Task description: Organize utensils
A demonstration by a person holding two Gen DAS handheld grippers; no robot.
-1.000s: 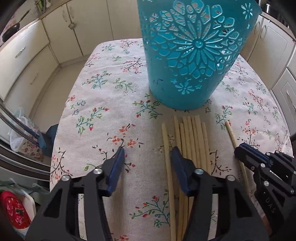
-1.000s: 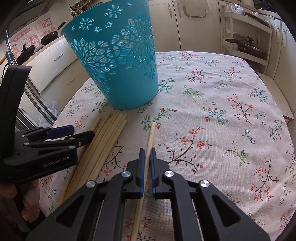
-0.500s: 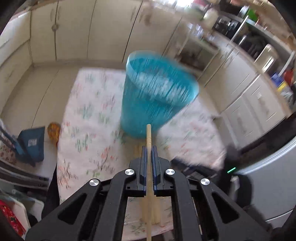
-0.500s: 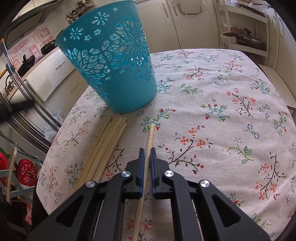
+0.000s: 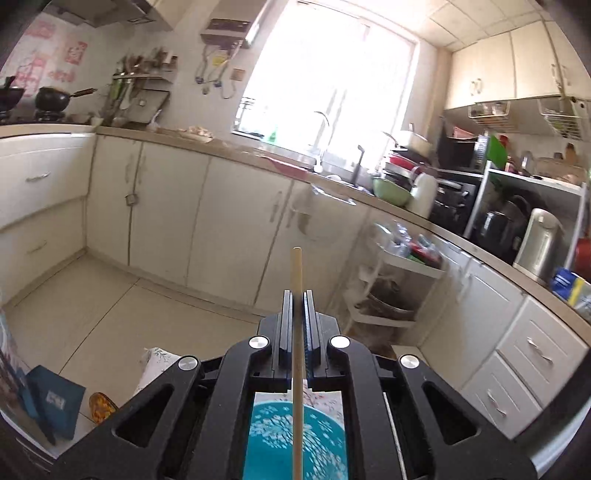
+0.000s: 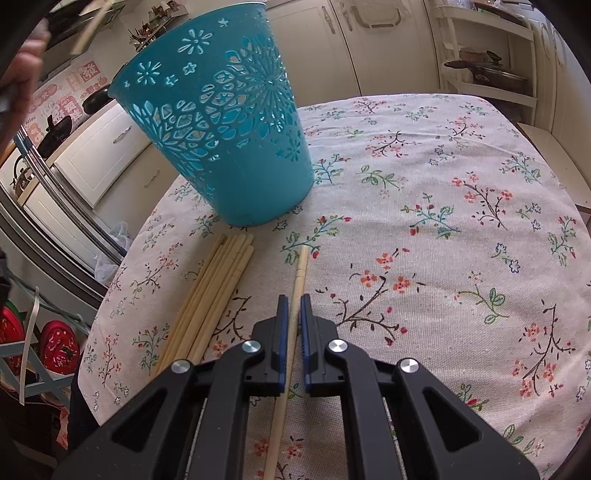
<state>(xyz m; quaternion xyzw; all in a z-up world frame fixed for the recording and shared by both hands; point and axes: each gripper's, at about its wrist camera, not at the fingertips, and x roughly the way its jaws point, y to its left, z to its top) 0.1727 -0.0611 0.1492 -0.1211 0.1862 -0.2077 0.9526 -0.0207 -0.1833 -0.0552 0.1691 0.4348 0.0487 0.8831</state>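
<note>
My left gripper (image 5: 297, 295) is shut on a single wooden chopstick (image 5: 296, 273) and held high, pointing across the kitchen. The teal cut-out basket (image 5: 295, 443) shows below, between its arms. In the right wrist view that basket (image 6: 221, 129) stands upright on the floral tablecloth (image 6: 443, 221). My right gripper (image 6: 291, 299) is low over the cloth, shut on a lone chopstick (image 6: 301, 269) that lies pointing toward the basket. A bundle of several chopsticks (image 6: 214, 291) lies to its left. At the top left a hand (image 6: 26, 62) and the lifted chopstick's end (image 6: 86, 33) are visible.
Cream cabinets (image 5: 221, 229) and a crowded counter with a green bowl (image 5: 391, 190) run around the room. A white rack (image 5: 399, 280) stands beyond the table. A blue box (image 5: 55, 402) lies on the floor. Red items (image 6: 55, 347) sit off the table's left edge.
My left gripper closed on one chopstick from the bundle's left side, rose well above the basket and tilted up toward the kitchen. The right gripper stayed on its chopstick.
</note>
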